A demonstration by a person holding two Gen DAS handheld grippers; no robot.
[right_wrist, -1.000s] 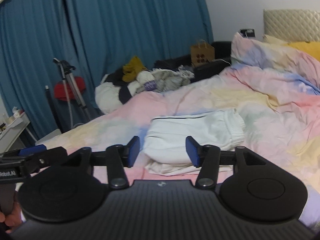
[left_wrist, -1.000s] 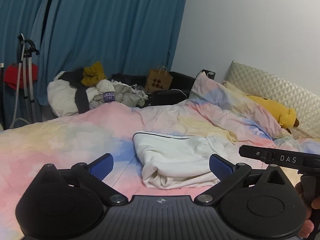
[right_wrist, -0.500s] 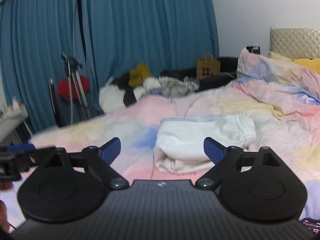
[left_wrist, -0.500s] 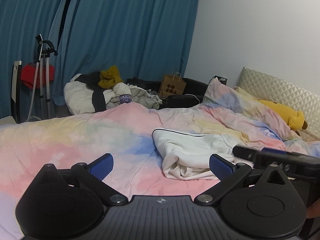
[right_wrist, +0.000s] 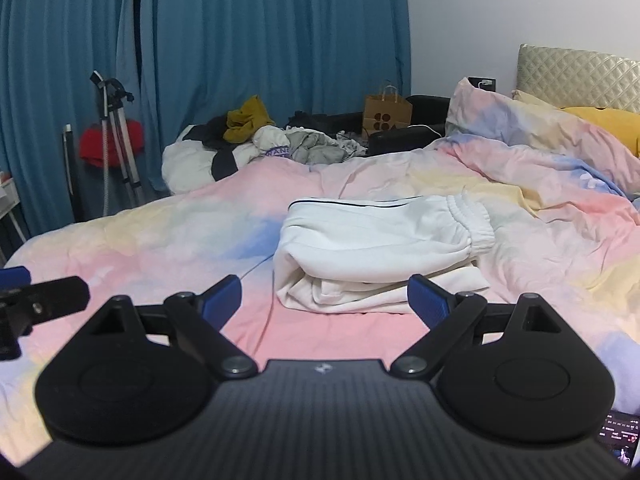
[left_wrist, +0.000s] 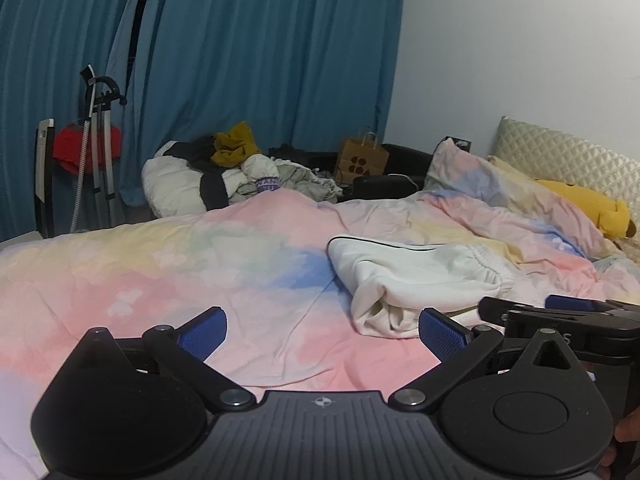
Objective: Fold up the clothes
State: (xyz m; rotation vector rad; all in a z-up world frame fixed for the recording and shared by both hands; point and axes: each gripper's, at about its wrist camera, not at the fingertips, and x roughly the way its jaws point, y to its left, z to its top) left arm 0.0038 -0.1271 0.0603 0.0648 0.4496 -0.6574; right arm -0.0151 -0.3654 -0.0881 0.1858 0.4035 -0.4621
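White trousers with a thin dark side stripe lie folded on the pastel duvet, elastic waistband to the right. In the left wrist view the same trousers lie right of centre. My right gripper stands open just short of their near edge, nothing between its blue pads. My left gripper is open too, over bare duvet to the left of the trousers. The right gripper shows at the lower right of the left wrist view.
A heap of unfolded clothes lies at the far side of the bed before blue curtains. A paper bag, a tripod, a crumpled duvet mound and a yellow plush toy by the headboard. A phone lies at lower right.
The right gripper's jaws opened wide. Both grippers sank lower and closer to the bed; in the left wrist view the trousers slid to the right.
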